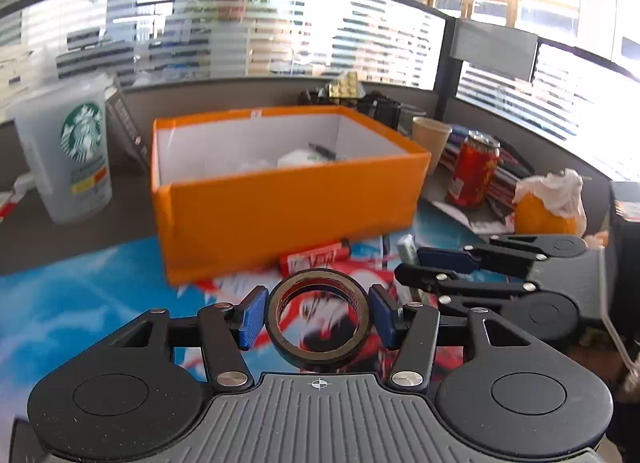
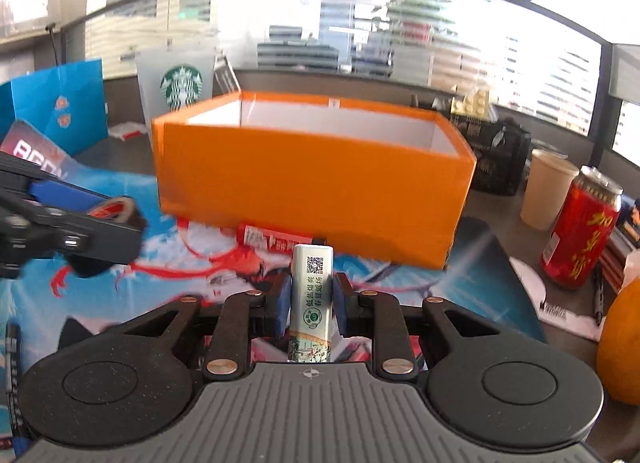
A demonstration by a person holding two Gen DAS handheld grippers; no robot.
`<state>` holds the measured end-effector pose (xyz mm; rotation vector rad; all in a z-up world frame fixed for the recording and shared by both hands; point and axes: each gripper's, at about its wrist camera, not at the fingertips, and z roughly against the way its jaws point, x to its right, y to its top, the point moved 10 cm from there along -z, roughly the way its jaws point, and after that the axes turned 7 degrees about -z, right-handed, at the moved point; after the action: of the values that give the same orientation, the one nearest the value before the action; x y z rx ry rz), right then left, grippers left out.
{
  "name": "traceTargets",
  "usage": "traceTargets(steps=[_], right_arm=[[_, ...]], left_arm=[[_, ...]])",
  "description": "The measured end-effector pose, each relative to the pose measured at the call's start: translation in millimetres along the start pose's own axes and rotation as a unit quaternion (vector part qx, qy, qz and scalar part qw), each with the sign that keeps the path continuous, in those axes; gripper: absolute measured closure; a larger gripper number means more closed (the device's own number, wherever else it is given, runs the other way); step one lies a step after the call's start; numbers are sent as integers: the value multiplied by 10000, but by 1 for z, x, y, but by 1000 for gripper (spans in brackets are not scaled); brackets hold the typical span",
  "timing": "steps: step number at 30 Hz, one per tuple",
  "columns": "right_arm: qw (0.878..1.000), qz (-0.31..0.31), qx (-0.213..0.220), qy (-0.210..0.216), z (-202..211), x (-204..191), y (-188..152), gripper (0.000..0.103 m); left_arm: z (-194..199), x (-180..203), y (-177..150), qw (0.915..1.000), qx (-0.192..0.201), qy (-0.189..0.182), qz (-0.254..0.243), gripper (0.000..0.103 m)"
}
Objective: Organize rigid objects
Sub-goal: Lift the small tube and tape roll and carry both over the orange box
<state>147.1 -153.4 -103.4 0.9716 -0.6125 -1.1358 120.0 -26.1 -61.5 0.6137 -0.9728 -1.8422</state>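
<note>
My left gripper (image 1: 319,315) is shut on a dark roll of tape (image 1: 320,317), held above the printed mat in front of the orange box (image 1: 288,199). It also shows at the left of the right wrist view (image 2: 100,219) with the tape roll (image 2: 118,209). My right gripper (image 2: 310,303) is shut on a small white-green pack (image 2: 312,303), held upright before the orange box (image 2: 312,179). The right gripper appears in the left wrist view (image 1: 436,267), to my right. A red lighter (image 2: 272,239) lies on the mat against the box front. The box holds a few white items (image 1: 300,157).
A Starbucks cup (image 1: 68,147) stands left of the box. A red can (image 2: 580,227), a paper cup (image 2: 548,191), an orange (image 2: 624,343) and papers crowd the right side. A blue bag (image 2: 60,103) stands at far left. A black crate (image 2: 492,155) sits behind.
</note>
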Motion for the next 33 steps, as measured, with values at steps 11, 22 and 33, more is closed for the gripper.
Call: traceTargets(steps=[11, 22, 33], right_arm=[[9992, -31, 369, 122, 6, 6, 40, 95], [9991, -95, -404, 31, 2, 28, -6, 65], [9983, 16, -587, -48, -10, 18, -27, 82]], left_arm=[[-13, -6, 41, 9997, 241, 50, -50, 50], [-21, -7, 24, 9998, 78, -150, 72, 50], [-28, -5, 21, 9996, 1, -261, 96, 50]])
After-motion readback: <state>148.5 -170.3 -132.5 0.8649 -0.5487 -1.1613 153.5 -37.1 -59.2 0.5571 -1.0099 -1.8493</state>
